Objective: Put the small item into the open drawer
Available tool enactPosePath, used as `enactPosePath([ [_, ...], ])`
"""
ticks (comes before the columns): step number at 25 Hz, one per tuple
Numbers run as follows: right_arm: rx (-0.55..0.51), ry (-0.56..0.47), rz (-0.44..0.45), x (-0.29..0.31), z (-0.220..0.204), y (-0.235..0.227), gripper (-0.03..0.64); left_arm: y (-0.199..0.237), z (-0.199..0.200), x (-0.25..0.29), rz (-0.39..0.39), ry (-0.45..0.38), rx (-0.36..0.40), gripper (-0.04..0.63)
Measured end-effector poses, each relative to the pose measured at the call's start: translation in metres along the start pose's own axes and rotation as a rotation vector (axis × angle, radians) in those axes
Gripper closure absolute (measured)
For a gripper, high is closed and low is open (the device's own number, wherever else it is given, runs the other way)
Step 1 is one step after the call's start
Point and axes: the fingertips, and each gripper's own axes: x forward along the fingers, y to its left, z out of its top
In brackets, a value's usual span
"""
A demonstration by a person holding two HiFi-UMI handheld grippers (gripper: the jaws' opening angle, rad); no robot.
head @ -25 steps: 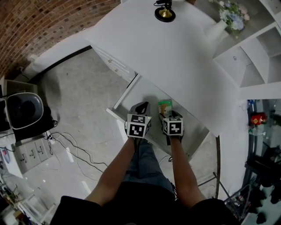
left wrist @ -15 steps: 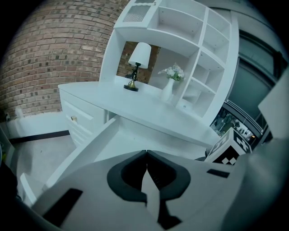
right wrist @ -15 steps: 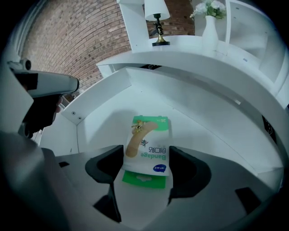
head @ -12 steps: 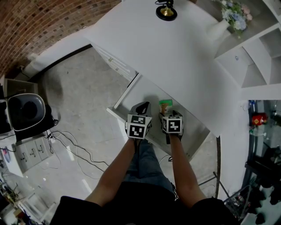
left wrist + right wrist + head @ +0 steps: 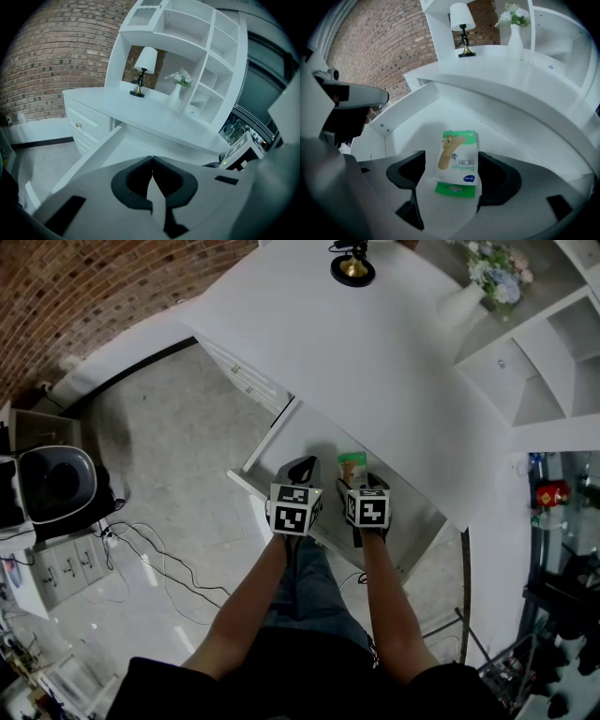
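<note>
Green-and-white bandage box (image 5: 458, 159) lies flat on the floor of the open white drawer (image 5: 298, 432), print side up. Right gripper (image 5: 451, 164) hangs over it; its jaws have just been opening and stand wide apart, with the box between them, its right edge just beside one pad, not pinched. Left gripper (image 5: 152, 171) sits beside the right one at the drawer's front edge, jaws closed together on nothing. White tabletop (image 5: 375, 362) above the drawer carries a lamp (image 5: 352, 266) and a vase of flowers (image 5: 473, 292).
</note>
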Motion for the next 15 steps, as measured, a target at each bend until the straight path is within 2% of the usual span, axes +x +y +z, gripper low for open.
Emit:
enactPosePath([
  [2,-0.013,-0.038,0.005,-0.011,0.008,0.005,0.275,0.002,0.003,-0.003,0.004,-0.008,0.000,0.574],
  [7,-0.006,-0.176,0.008,-0.056,0.029,0.019,0.376,0.003,0.017,-0.020,0.008,-0.043,0.008,0.574],
  [11,0.035,-0.350,0.003,-0.104,0.060,0.020,0.457,0.001,0.044,-0.043,0.002,-0.116,0.034,0.574],
  [15,0.048,-0.546,-0.008,-0.152,0.107,0.018,0.527,0.000,0.088,-0.069,0.004,-0.219,0.101,0.574],
])
